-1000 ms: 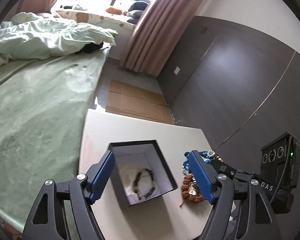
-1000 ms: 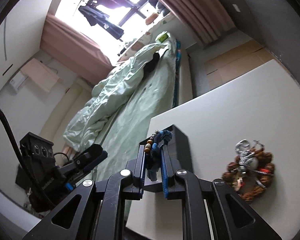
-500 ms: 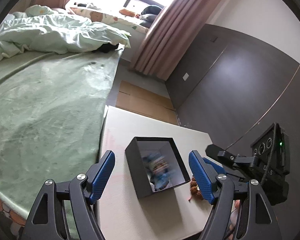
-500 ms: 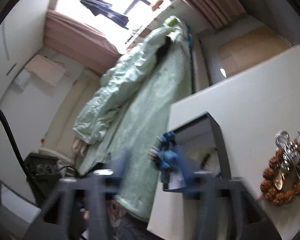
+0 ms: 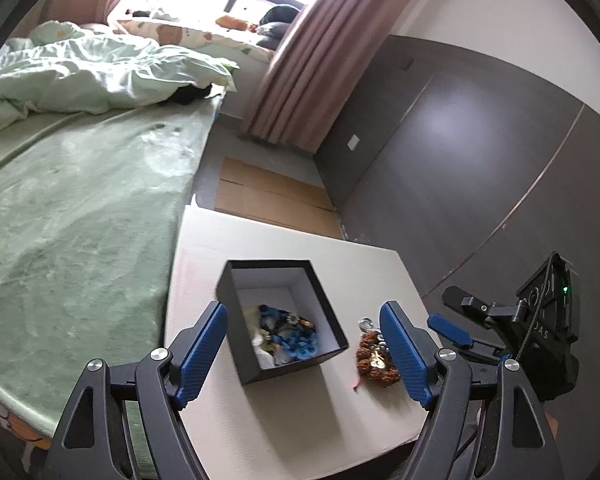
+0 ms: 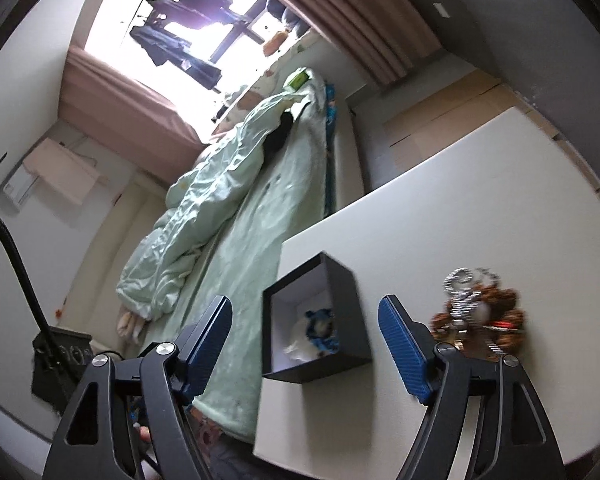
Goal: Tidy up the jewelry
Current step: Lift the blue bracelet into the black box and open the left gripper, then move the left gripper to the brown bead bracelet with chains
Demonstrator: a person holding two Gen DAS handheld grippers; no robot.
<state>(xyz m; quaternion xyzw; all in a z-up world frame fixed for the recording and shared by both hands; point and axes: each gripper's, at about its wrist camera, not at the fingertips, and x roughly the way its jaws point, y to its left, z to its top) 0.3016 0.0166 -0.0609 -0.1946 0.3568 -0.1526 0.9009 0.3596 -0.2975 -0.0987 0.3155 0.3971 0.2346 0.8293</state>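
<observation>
both our grippers are empty w/ jaws spread wide: left gripper (image 5: 304, 354) hovers over the black box (image 5: 236, 292), right gripper (image 6: 305, 346) hangs just off the near-right part of the tabletop (image 6: 480, 208). the blue bead bracelet (image 5: 290, 334) lies inside the box on top of other pieces, so that one looks done. the brown bead bracelet (image 6: 480, 314) w/ a silver charm sits on the tabletop just beside the box, on its right, toward the near edge; we judge that's next. to do it well: bring the right gripper down over it, keep the jaws wide till they straddle the bead ring, pinch the beads not the charm, lift clear of the box wall, then drop it in the middle. the box is light, so avoid nudging it.
</observation>
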